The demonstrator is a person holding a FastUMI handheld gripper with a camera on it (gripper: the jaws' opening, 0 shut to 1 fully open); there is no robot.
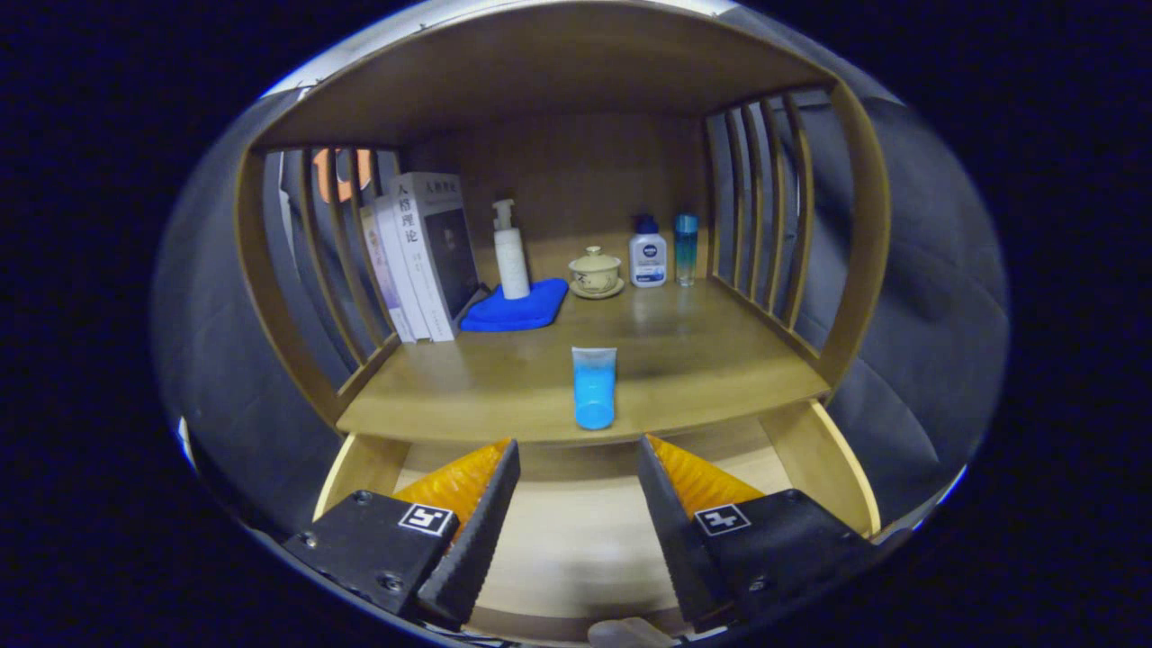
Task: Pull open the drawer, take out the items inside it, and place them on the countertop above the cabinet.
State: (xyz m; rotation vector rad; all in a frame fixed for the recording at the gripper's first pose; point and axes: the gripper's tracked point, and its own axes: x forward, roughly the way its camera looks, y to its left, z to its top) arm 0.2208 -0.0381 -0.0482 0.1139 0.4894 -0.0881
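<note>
- Gripper (576, 486): fingers apart, empty, above the open drawer (576, 540).
- Blue tube (594, 387): upright near the countertop (720, 360) front edge.
- Advice: avoid toppling the tube.

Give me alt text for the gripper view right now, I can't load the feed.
The gripper is open and holds nothing, its fingers over the pulled-out drawer. Just beyond them a blue tube stands at the countertop's front edge. Further back are books, a pump bottle on a blue cloth, a lidded cup and two small bottles.
</note>
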